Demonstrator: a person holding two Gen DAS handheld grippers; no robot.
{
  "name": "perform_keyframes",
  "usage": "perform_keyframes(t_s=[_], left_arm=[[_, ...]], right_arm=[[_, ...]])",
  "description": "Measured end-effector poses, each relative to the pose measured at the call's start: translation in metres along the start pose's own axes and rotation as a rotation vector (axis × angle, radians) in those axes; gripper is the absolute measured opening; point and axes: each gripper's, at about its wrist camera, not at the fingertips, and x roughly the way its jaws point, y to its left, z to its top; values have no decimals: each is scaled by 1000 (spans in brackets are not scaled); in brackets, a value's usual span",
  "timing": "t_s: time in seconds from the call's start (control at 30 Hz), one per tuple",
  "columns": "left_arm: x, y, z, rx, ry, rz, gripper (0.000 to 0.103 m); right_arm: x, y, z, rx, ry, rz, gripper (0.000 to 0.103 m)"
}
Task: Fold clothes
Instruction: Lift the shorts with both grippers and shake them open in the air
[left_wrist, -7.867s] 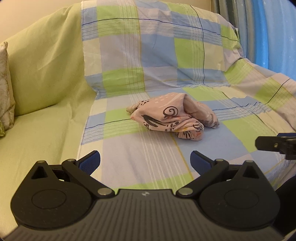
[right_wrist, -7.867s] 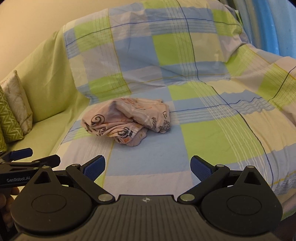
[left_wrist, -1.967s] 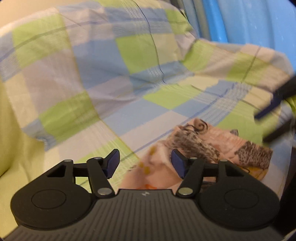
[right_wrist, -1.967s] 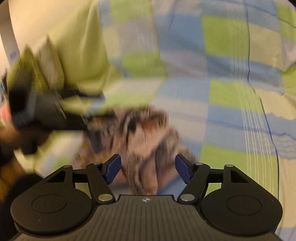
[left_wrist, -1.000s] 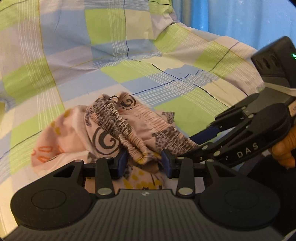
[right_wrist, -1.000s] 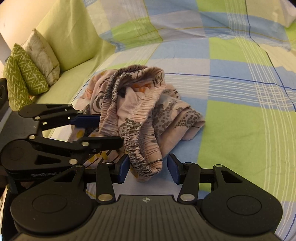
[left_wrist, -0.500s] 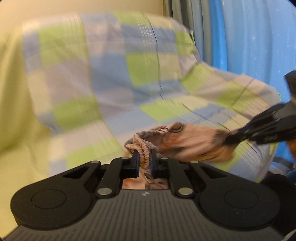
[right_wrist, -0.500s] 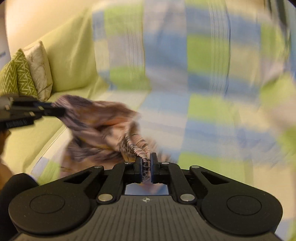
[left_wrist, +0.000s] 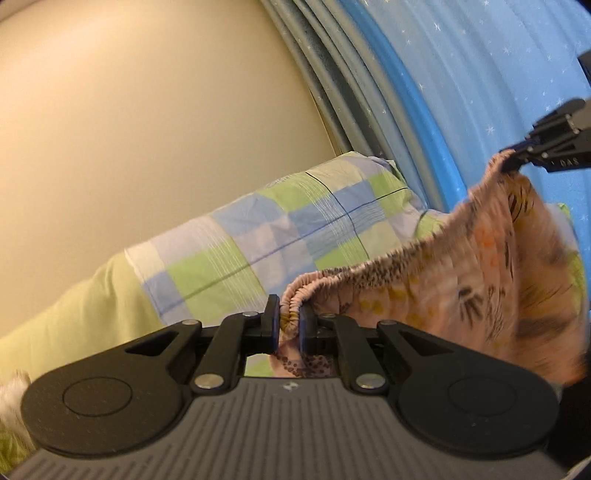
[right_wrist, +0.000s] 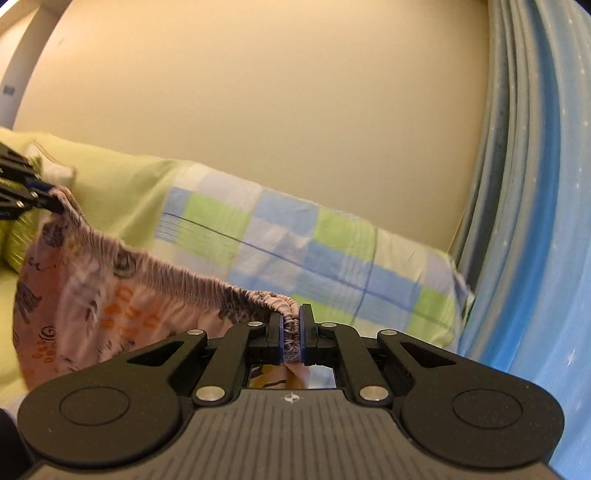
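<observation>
Both grippers hold one pair of pink patterned shorts (left_wrist: 472, 273) by the gathered elastic waistband (left_wrist: 369, 269), stretched between them in the air, above the sofa.

Left gripper (left_wrist: 287, 325): fingers (left_wrist: 272, 321) closed tight on one end of the waistband, bunched cloth squeezed between the blue pads. From there the band runs up and right to the right gripper (left_wrist: 517, 157), seen at the right edge of the left wrist view, pinching the other end.

Right gripper in its own view (right_wrist: 290, 334): fingers (right_wrist: 275, 332) clamped on the waistband too, cloth wedged in the narrow gap and a bit hanging below the pads. The band rises left to the left gripper (right_wrist: 44, 197) at the left edge of that view, where its tips bite the far end.

Shorts body hangs down below the band, spread wide, blurred in parts. Print is dark animal-like marks, spirals, orange letters; details too blurred to read.

Behind: sofa back under a blue, green and white checked sheet (right_wrist: 303, 243), plain light green cover (right_wrist: 122, 188) to the left of it. Green patterned cushion (right_wrist: 16, 240) partly hidden behind the shorts. Blue curtain (right_wrist: 546, 229) with small stars at right, cream wall (right_wrist: 277, 92) above.
</observation>
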Motion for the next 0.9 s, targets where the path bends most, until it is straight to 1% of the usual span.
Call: perform_keyframes(t_s=[0.1, 0.17, 0.2, 0.27, 0.3, 0.33, 0.37, 0.4, 0.47, 0.5, 0.57, 0.63, 0.67, 0.73, 0.77, 0.8, 0.83, 0.9], left_arm=[[48, 3, 3, 12, 28, -11, 7], [80, 5, 4, 20, 47, -19, 7], [96, 5, 5, 23, 56, -22, 7], [142, 2, -16, -27, 113, -37, 8], [167, -1, -28, -57, 145, -44, 12], [192, -3, -40, -87, 176, -52, 14], [216, -5, -52, -117, 208, -59, 17], [241, -7, -65, -147, 240, -67, 17], [290, -12, -89, -207, 303, -82, 18], [292, -12, -100, -217, 323, -86, 23], [278, -10, -119, -220, 355, -91, 32], [265, -8, -139, -224, 387, -96, 32], [252, -4, -147, -241, 401, -104, 33], [221, 4, -161, -287, 428, -125, 38], [206, 9, -167, -310, 441, -136, 42], [191, 12, -174, -336, 451, -153, 46], [177, 14, -179, -363, 462, -177, 48], [153, 12, -192, -393, 494, -225, 58]], right_arm=[[69, -15, -4, -35, 78, -4, 6], [130, -19, -19, -50, 151, 9, 6], [162, -21, -34, -53, 187, 8, 7], [226, -26, -66, -59, 259, 4, 8], [258, -28, -82, -62, 295, 2, 10], [286, -29, -100, -53, 349, -14, 15], [313, -31, -118, -43, 405, -31, 24], [326, -34, -132, -6, 438, -45, 24], [324, -39, -156, 95, 433, -14, 25], [320, -41, -166, 120, 441, 1, 32], [306, -44, -186, 145, 477, 20, 34], [287, -55, -205, 206, 511, 43, 36], [275, -61, -213, 245, 528, 54, 38], [244, -67, -225, 302, 542, 60, 41], [228, -71, -231, 329, 549, 63, 45], [214, -71, -237, 349, 557, 64, 49], [201, -70, -242, 368, 565, 64, 51], [173, -69, -252, 405, 580, 65, 52]])
